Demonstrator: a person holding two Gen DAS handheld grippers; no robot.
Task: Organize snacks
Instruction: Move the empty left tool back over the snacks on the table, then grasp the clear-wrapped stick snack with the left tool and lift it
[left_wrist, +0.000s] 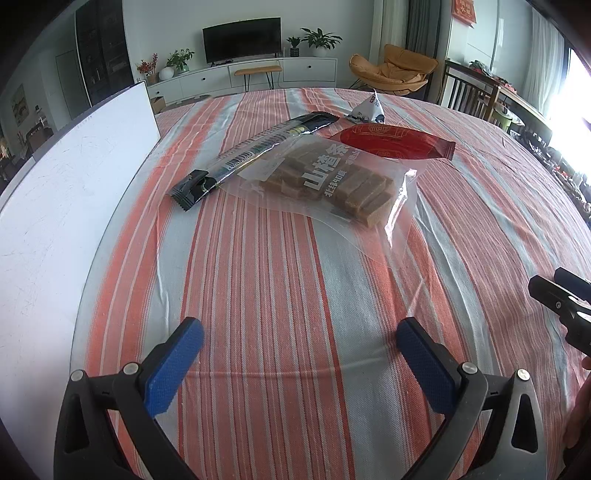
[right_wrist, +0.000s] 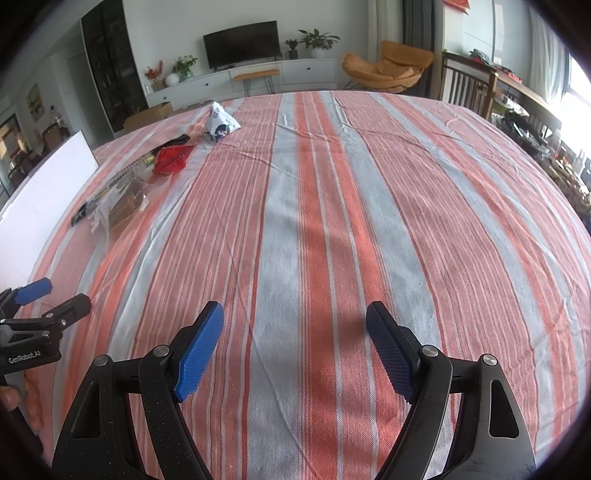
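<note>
Four snacks lie on the striped tablecloth (left_wrist: 277, 295). A clear bag of brown hawthorn strips (left_wrist: 332, 181) lies nearest, ahead of my left gripper (left_wrist: 299, 332), which is open and empty. A long dark stick pack (left_wrist: 255, 151) lies to the bag's left, partly under it. A red packet (left_wrist: 391, 142) lies behind the bag. A white triangular packet (left_wrist: 369, 109) sits farthest back. My right gripper (right_wrist: 295, 317) is open and empty over bare cloth. In the right wrist view the snacks lie far left: red packet (right_wrist: 171, 158), white packet (right_wrist: 219, 123), clear bag (right_wrist: 122, 206).
A white box or bin (left_wrist: 55, 206) stands along the table's left edge, also in the right wrist view (right_wrist: 48, 184). The right gripper shows at the right edge of the left wrist view (left_wrist: 565, 299). A TV cabinet, chairs and a cluttered side table stand beyond the table.
</note>
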